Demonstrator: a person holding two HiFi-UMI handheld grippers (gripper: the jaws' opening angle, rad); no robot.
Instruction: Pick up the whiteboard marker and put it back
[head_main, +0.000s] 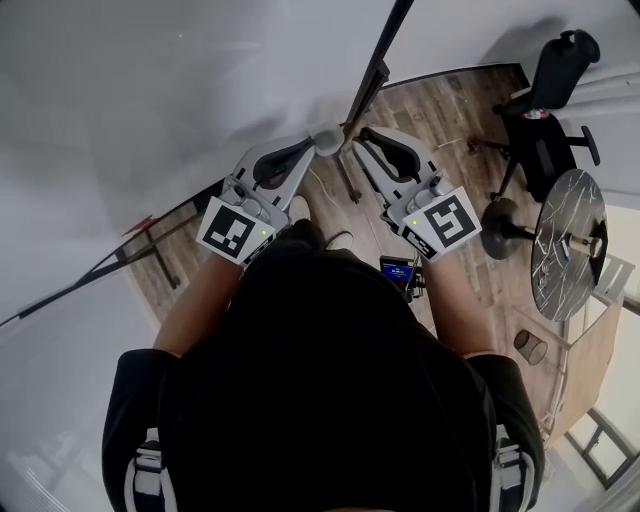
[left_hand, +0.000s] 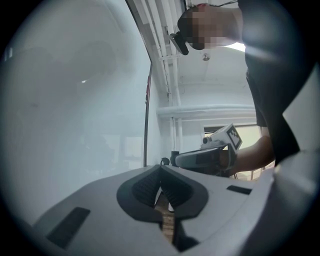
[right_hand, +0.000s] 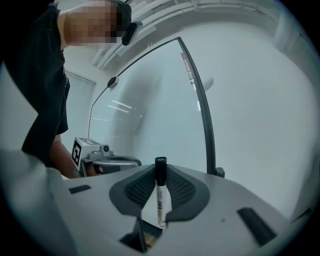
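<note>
As I judge it, you are at the middle step: the marker (right_hand: 160, 192) is picked up and not yet put back. The next move calls for finding its resting place at the board, which none of the views shows, and setting it down there before you let go.

Your right gripper (right_hand: 160, 172) stands partly open, with both ribbed pads pressed on the marker. The marker stands upright between them, black cap on top.

Just beside it, your left gripper (left_hand: 161, 172) has its jaws closed together, with nothing in them and touching nothing.

Beyond both tips is the whiteboard (right_hand: 150, 100), its dark frame edge (right_hand: 206, 120) running up on the right. Far off on the wooden floor (head_main: 440, 110) stand a black chair (head_main: 550, 75) and a round table (head_main: 568, 245).
</note>
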